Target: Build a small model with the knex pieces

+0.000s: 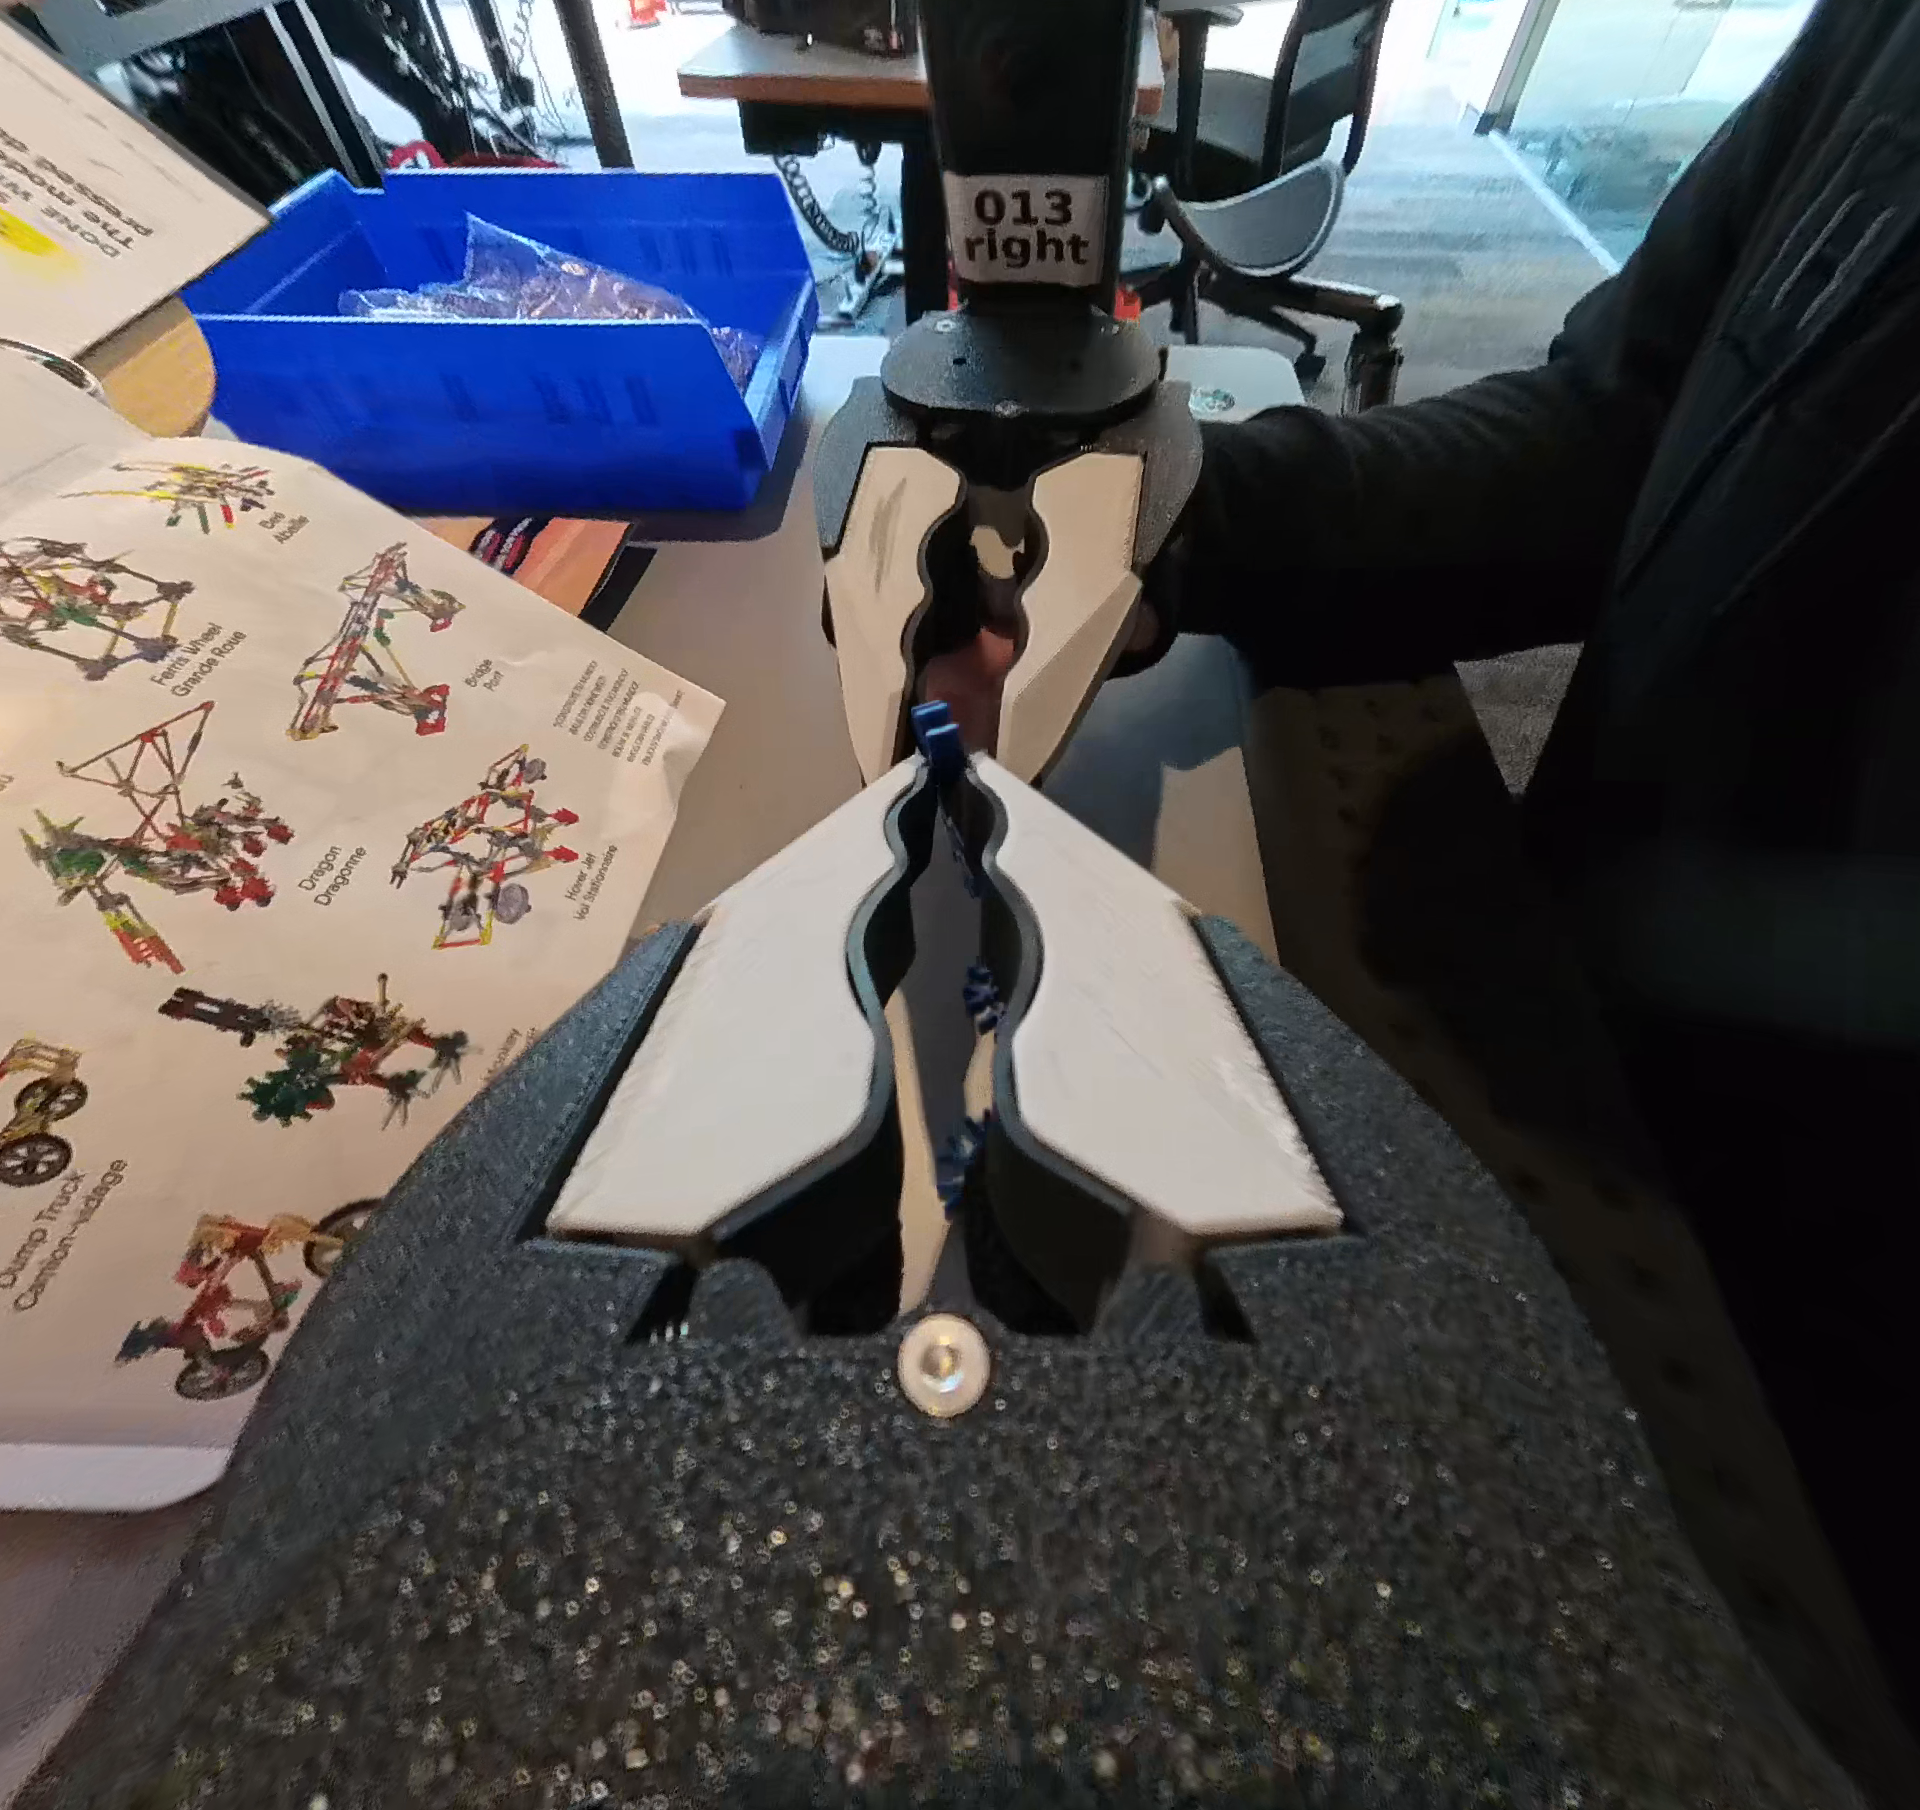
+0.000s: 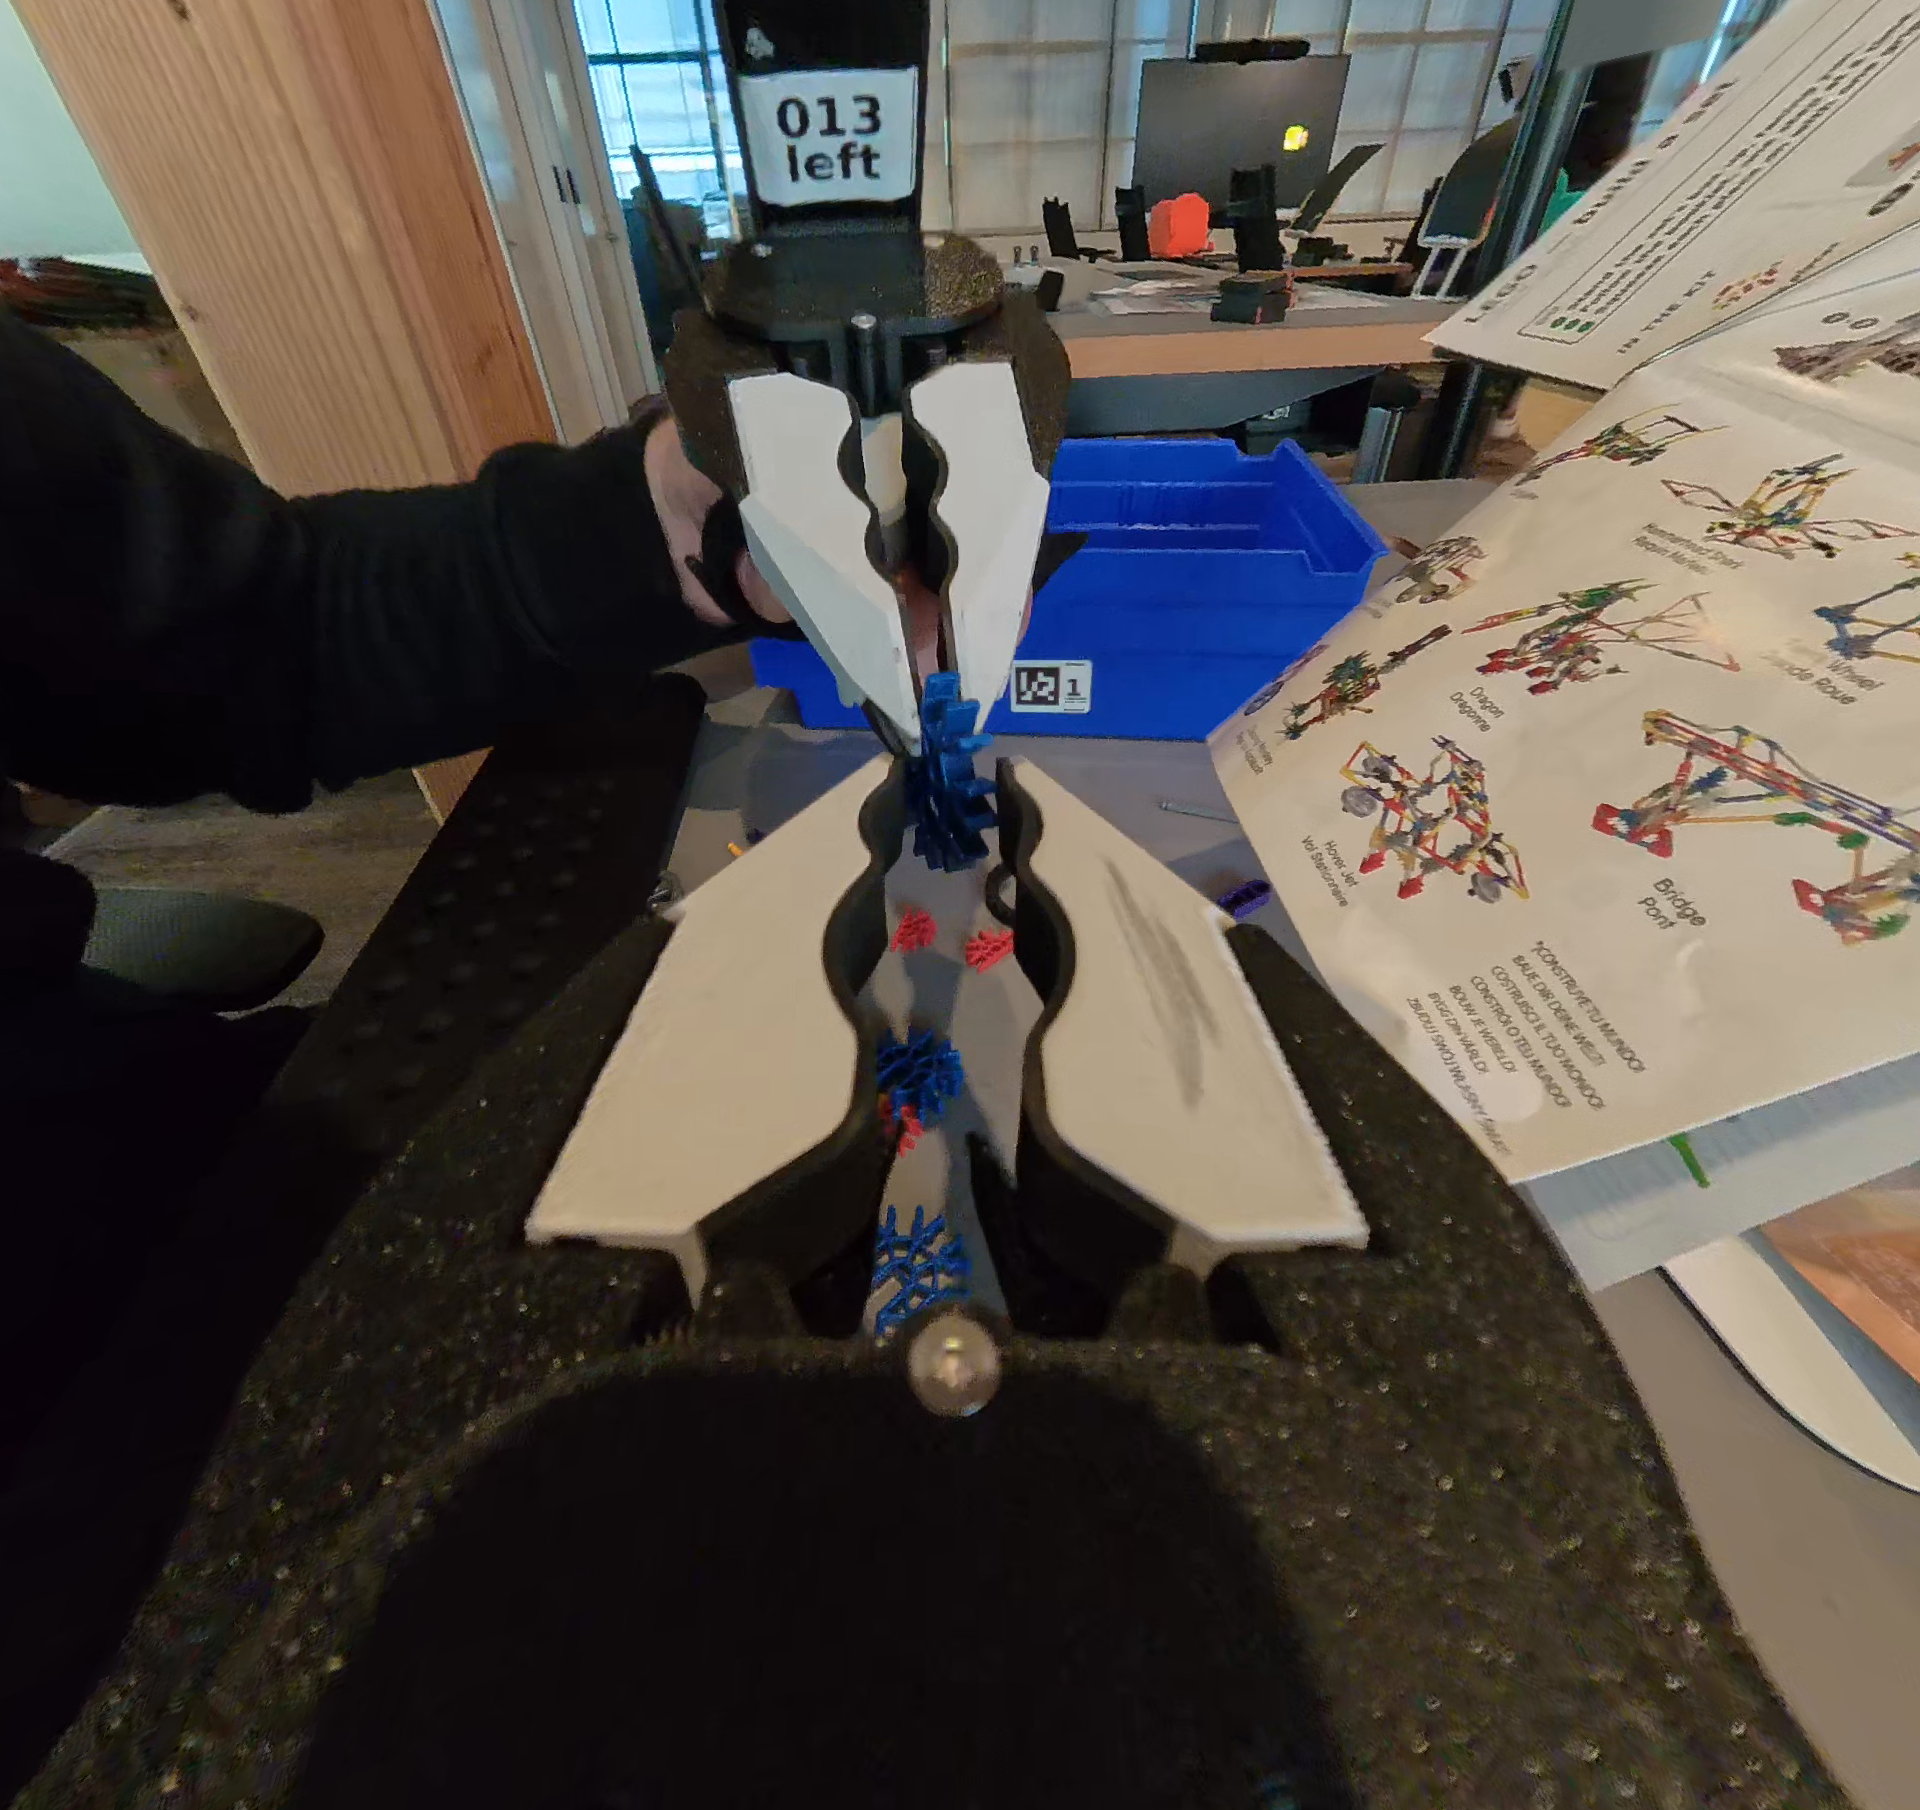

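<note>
two grippers facing each other tip to tip above a grey table [image 2: 1174,825]. left gripper [image 1: 943,761] clamped on a blue connector piece [image 1: 938,730], seen edge-on at its fingertips; right gripper [image 2: 943,792] closed on a blue connector piece of its own [image 2: 948,815], a toothed, snowflake-like part. the two blue pieces meeting between the opposing tips, touching or nearly so; exact joint hard to make out. black sleeve [image 1: 1455,513] behind the far gripper in each view. on the table below the right gripper, seen through the gap between its fingers: two small red connectors [image 2: 912,929] side by side, then nearer the camera two more blue connectors [image 2: 918,1064], the nearest partly hidden by the gripper body, with a bit of red under the upper one. one small purple piece [image 2: 1244,894] on the table right of the right gripper's fingers. one blue plastic bin [image 1: 499,378] far left in the left wrist view, holding a clear bag of dark pieces [image 1: 561,295]; the same bin behind the left gripper in the right wrist view, with a square black-and-white marker sticker on its near wall. one open instruction booklet [image 1: 312,825] with coloured pictures of rod-and-connector models, flat beside the grippers, crowding the left of one view and the right of the other. second printed sheet [image 1: 94,191] propped behind the booklet. office chair [image 1: 1247,222] and desks far behind.
</note>
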